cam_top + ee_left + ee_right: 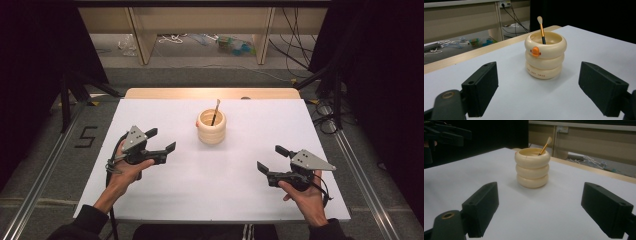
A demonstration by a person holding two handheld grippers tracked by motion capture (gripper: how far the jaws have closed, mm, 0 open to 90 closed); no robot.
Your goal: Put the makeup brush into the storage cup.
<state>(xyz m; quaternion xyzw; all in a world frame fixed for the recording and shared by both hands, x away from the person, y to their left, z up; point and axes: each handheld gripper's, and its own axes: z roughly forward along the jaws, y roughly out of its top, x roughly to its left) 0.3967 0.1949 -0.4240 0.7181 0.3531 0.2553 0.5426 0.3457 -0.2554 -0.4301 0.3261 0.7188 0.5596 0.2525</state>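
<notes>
A cream holder shaped like three stacked rings [211, 127] stands upright on the white table top [210, 180], toward the far middle, approx. centred btwn the two grippers. In the left gripper view it shows a small orange duck-bill knob [535, 51] on its top ring and faint lettering on the bottom ring. A makeup brush w/ orange-gold handle, black ferrule and pale bristle tip [541, 29] stands inside, bristles up, leaning against the rim.

Left gripper [161, 141], black w/ grey three-cornered plate, is held in the person's left hand [127, 167] above the table's left part, jaws wide open, nothing btwn them, aimed toward the holder but well apart from it.

Right gripper [271, 158], same build, is in the right hand [305, 192] over the right near part; jaws wide open too, gripping nothing, also well apart from the holder.

Beyond the table's far wooden edge [210, 93]: floor w/ cables and small clutter.
</notes>
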